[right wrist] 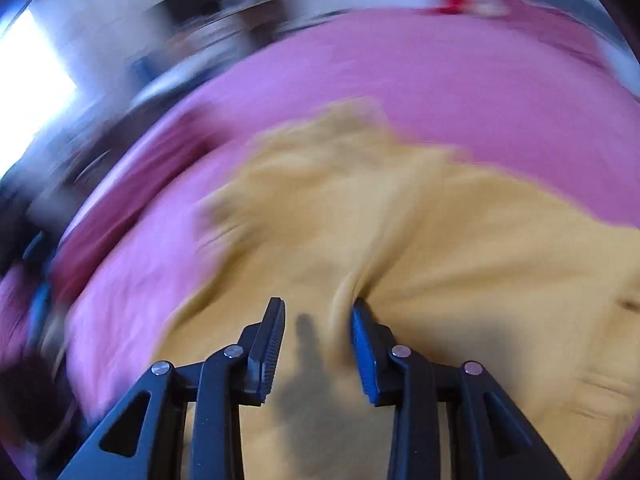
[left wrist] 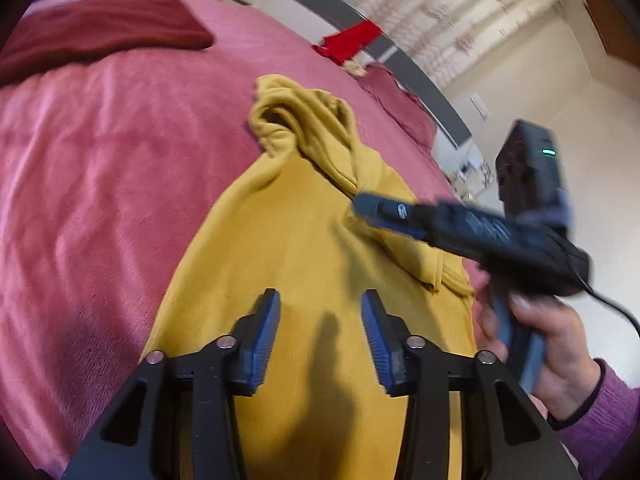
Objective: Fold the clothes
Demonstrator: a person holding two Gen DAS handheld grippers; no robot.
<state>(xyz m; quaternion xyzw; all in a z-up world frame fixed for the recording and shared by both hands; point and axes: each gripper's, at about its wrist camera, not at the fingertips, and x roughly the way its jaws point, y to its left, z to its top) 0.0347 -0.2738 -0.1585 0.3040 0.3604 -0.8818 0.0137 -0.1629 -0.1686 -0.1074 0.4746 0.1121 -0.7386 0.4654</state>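
Note:
A mustard yellow garment lies spread on the pink blanket, with one sleeve bunched up at its far end. My left gripper hovers over the garment's near part, jaws open, nothing between them. My right gripper, held by a hand in a purple sleeve, points at a ridge of fabric on the garment's right side. In the blurred right wrist view, the right gripper stands with jaws apart over the yellow garment. A raised fold lies against the inner side of its right finger; the left pad is clear of it.
A dark red folded cloth lies at the blanket's far left. A maroon garment and a bright red item sit by the grey bed edge at the far right. A black cable trails from the right gripper.

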